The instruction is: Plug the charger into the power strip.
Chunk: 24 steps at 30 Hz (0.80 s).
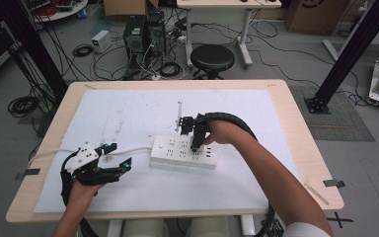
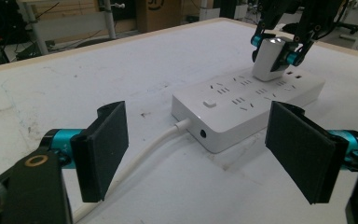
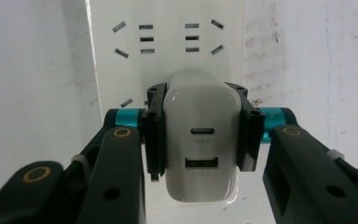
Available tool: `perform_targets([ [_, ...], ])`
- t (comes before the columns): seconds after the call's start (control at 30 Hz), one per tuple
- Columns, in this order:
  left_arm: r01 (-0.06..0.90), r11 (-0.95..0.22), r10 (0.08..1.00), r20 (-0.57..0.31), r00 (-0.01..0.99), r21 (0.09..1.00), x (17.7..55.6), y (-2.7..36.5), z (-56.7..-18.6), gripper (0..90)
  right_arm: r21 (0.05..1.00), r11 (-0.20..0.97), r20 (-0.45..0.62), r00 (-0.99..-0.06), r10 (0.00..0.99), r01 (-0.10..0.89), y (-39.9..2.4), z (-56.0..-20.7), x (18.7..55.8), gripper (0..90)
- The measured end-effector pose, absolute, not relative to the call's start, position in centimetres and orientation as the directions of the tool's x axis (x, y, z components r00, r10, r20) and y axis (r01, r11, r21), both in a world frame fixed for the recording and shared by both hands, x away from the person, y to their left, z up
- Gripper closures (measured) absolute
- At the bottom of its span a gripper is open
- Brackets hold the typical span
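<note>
Right gripper (image 3: 200, 140) clamps the white charger (image 3: 200, 144) on the power strip (image 1: 183, 152). Keep it square to the socket (prongs hidden) and move straight. Left gripper (image 2: 205, 154) stands wide, empty.

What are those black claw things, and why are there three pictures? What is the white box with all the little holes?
A person sits at a table covered with a white sheet and holds a grabbing tool in each hand. Each tool has two black fingers that squeeze together. One picture comes from a camera high above the table. The other two come from small cameras riding on the tools, looking along their fingers. The white box is a power strip, the kind you plug things into, and its white cord runs off to the side. The right gripper squeezes a white charger standing on the strip. The left gripper waits with its fingers open and holds nothing.
</note>
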<state>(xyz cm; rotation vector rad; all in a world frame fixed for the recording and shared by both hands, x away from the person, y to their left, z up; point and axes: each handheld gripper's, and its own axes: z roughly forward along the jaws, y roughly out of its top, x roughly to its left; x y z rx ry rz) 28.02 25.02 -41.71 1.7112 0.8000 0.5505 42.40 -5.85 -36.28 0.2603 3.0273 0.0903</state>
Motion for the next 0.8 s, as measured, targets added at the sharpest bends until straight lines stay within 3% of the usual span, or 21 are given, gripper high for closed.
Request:
perform_targets([
  [0.17,0.235,-0.162,0.744,-0.038,0.667,0.958,28.1,25.0,-41.9,21.3,0.050,0.983,-0.095,-0.979,0.179,0.175,-5.5,-36.5,42.5,63.9],
  [0.47,0.239,-0.153,0.748,-0.046,0.662,0.959,28.2,25.4,-42.0,21.3,0.143,0.974,-0.096,-0.976,0.193,0.178,-6.5,-36.8,42.3,61.4],
  [0.53,0.237,-0.155,0.745,-0.044,0.665,0.959,28.2,25.3,-41.9,21.3,0.162,0.965,-0.087,-0.971,0.221,0.205,-6.9,-37.1,42.3,37.0],
  [0.67,0.235,-0.156,0.745,-0.043,0.666,0.959,28.2,25.3,-41.9,21.3,0.362,0.880,-0.038,-0.938,0.344,0.308,-8.8,-36.2,41.8,27.0],
  [0.8,0.232,-0.152,0.741,-0.044,0.670,0.961,28.1,25.0,-41.8,21.3,0.449,0.810,-0.017,-0.902,0.431,0.378,-10.9,-35.5,41.3,21.8],
])
